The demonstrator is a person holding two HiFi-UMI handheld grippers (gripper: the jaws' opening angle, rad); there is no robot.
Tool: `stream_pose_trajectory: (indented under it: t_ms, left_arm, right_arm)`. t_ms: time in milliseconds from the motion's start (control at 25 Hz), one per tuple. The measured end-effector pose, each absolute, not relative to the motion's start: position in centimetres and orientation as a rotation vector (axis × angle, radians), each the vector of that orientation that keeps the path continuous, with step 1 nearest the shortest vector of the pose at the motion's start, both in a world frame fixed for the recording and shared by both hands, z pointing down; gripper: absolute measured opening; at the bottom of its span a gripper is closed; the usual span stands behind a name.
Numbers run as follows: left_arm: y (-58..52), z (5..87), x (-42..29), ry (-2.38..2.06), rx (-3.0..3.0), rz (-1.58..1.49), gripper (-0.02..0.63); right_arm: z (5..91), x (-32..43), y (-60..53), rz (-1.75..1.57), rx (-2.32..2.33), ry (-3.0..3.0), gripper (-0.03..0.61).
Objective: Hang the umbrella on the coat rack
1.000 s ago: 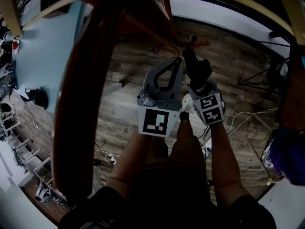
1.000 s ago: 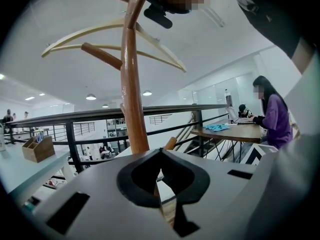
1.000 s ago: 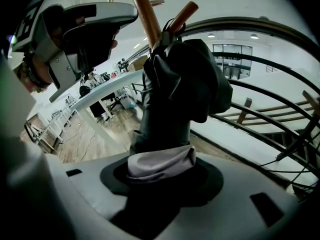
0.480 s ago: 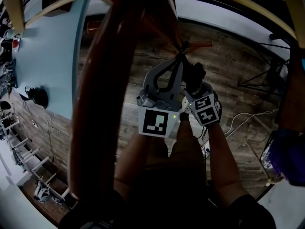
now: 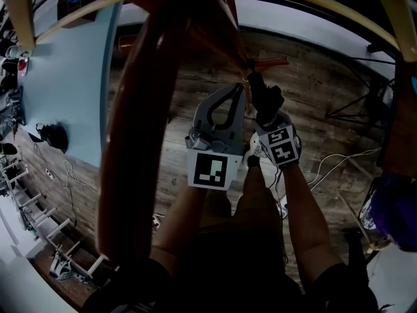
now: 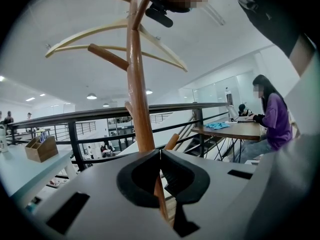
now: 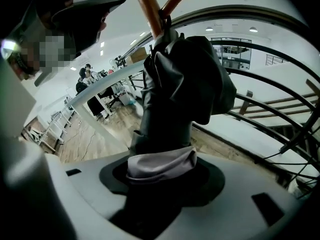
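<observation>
2 grippers are held up beside the trunk of the coat rack [image 6: 137, 99]. The right gripper [image 7: 160, 171] is closed, jaws set wide, on the lower end of the folded dark umbrella [image 7: 182, 79], with a grey fold of its cloth lying between the pads. The umbrella's upper end lies at the fork where 2 wooden pegs [image 7: 150, 6] meet. Its strap [image 7: 164, 20] appears to be looped there, though it cannot be told whether the weight is borne by the peg. The left gripper [image 6: 160, 151] is shut, tips touching, and nothing is held in it; only the trunk is seen behind it. The hanging step is judged to be nearly complete. For the next move, the strap would have to be seated over a peg. The right jaws would then be eased off and that gripper drawn down and away without the umbrella being dragged along.
</observation>
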State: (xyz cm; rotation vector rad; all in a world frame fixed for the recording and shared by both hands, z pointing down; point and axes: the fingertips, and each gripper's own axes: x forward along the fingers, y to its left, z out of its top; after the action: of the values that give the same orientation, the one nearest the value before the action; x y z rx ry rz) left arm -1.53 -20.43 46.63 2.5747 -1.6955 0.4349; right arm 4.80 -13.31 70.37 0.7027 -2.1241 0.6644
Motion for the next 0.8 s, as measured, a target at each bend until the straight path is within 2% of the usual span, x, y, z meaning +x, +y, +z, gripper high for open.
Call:
stream_pose_trajectory:
  t_ms: [800]
  left_arm:
    - [-21.2,46.0,-3.0,-1.721,2.575,0.451,0.018]
  right_arm:
    - [72.3,4.5,-16.1,0.623,0.801,-2.081,0.265]
